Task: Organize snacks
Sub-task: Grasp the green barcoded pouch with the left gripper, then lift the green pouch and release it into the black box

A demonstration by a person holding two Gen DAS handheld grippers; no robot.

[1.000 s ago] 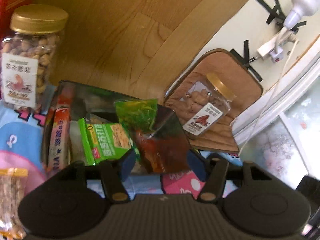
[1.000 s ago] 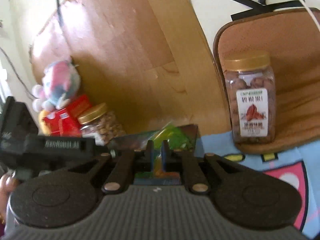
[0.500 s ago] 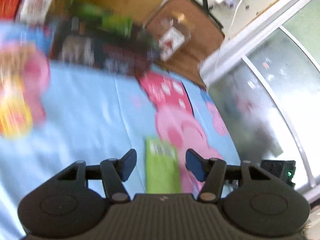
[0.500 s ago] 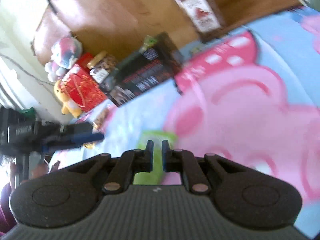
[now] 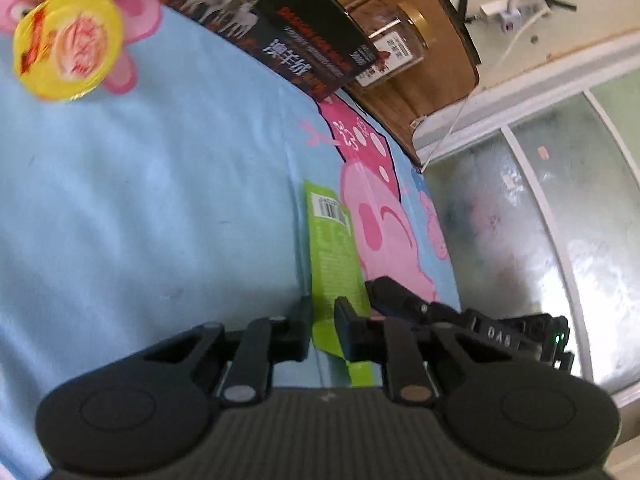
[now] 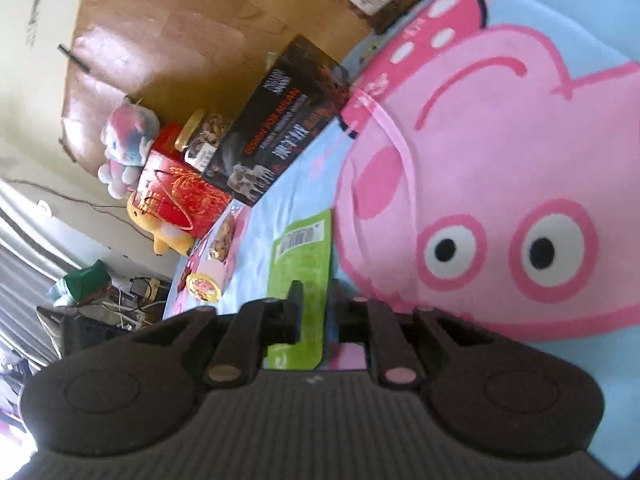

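My left gripper [image 5: 322, 330] having just closed, pinching the green packet [image 5: 331, 256] by its end, barcode facing up, my right gripper [image 6: 316, 312] just easing apart around it, black box [image 5: 288, 24] reading "FOR NHAN"

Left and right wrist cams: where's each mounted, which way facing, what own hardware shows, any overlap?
Left wrist: on the left gripper, looking down along its jaws over the blue blanket to the black box; jaws closed on the green packet; right gripper beside.
Right wrist: on the right gripper, facing the same blanket; only its own jaws show, just opening, packet between.
Shared: green packet, black box, yellow lid.
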